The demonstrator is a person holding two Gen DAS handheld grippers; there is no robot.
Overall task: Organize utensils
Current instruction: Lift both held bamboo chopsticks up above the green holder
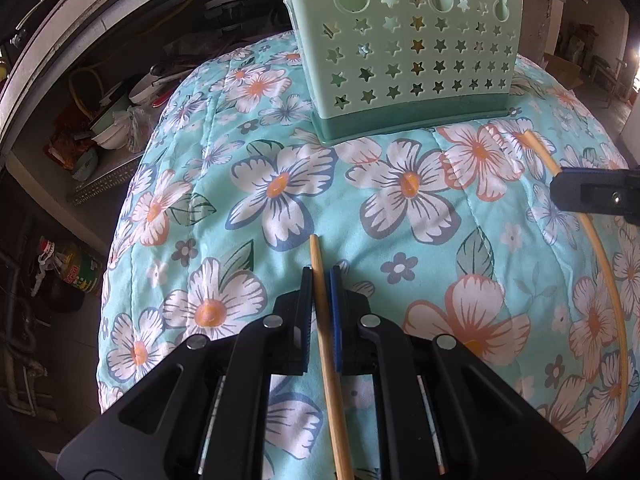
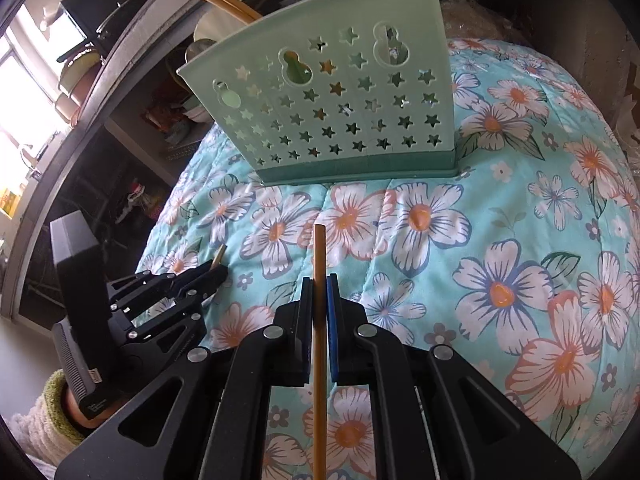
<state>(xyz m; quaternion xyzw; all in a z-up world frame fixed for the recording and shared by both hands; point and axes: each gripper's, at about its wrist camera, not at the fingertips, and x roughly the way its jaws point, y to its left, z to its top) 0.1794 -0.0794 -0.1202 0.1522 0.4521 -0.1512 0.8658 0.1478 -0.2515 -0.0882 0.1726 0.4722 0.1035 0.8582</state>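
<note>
Chopsticks, 1 in each set of tongs. Left tongs (image 1: 321, 280) pinched tight on a pale wooden chopstick (image 1: 326, 340), tip poking out just past the pads, low over the flowery quilt (image 1: 400, 220). Right tongs (image 2: 319, 284) clamped the same way on a darker yellow chopstick (image 2: 319, 320), tip aimed up toward the green holder (image 2: 332, 120) with the star cutouts. Holder standing upright on the quilt, a bit beyond both tips, already stuffed with a few things: some yellowish sticks and what looks like a pale spoon showing above the rim in the right view, can't tell exactly what.

Stuff that could go sideways from here, just guessing:
- Both sticks held partway along with lots of length trailing behind, so could pivot in the pads if a tip bumps the rim.
- Soft, lumpy quilt under the holder, so not a solid base. Could tip or slide from a sideways poke on the wall.
- Star holes everywhere on the near wall. Might snag a tip if brought in too low instead of over the top.
- 2 sets of tongs heading for 1 opening, so could clash if brought in together.
</note>
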